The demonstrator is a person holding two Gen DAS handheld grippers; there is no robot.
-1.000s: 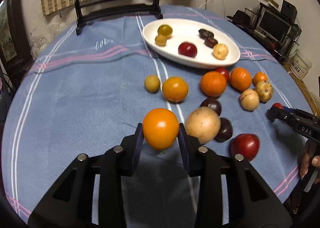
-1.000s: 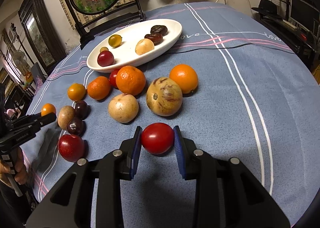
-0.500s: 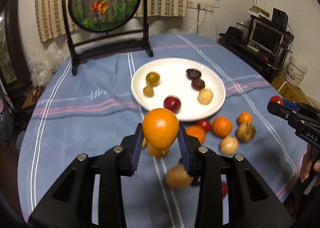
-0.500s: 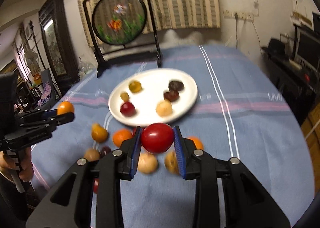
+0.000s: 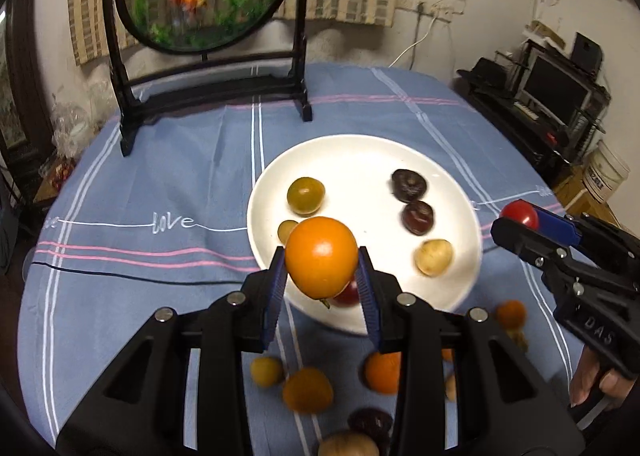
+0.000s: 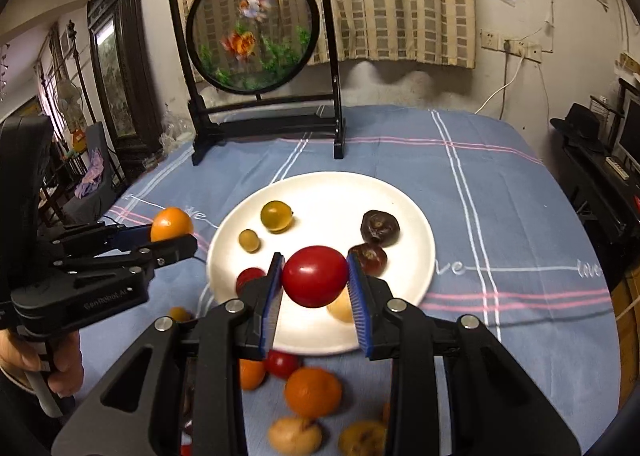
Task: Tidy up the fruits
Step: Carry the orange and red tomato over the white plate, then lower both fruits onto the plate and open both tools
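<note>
My left gripper [image 5: 322,276] is shut on an orange [image 5: 321,256] and hangs above the near rim of the white plate [image 5: 360,160]. My right gripper [image 6: 314,288] is shut on a red tomato [image 6: 315,276], raised over the near part of the same plate [image 6: 340,184]. The plate holds several small fruits: a green-yellow one [image 5: 305,195], two dark wrinkled ones [image 5: 409,185] and a pale one [image 5: 433,256]. Each gripper shows in the other's view, the right one [image 5: 516,222] with its tomato, the left one [image 6: 176,236] with its orange.
Loose oranges [image 6: 313,392], a tomato [image 6: 282,364] and pale fruits [image 6: 295,436] lie on the blue tablecloth [image 5: 160,184] in front of the plate. A round fish screen on a black stand [image 6: 256,28] rises at the table's far edge. A hand [image 6: 60,360] holds the left gripper's handle.
Both grippers have lifted their fruit off the cloth and carried it forward, from among the loose fruits to above the plate. The plate now looks much closer in both views.
</note>
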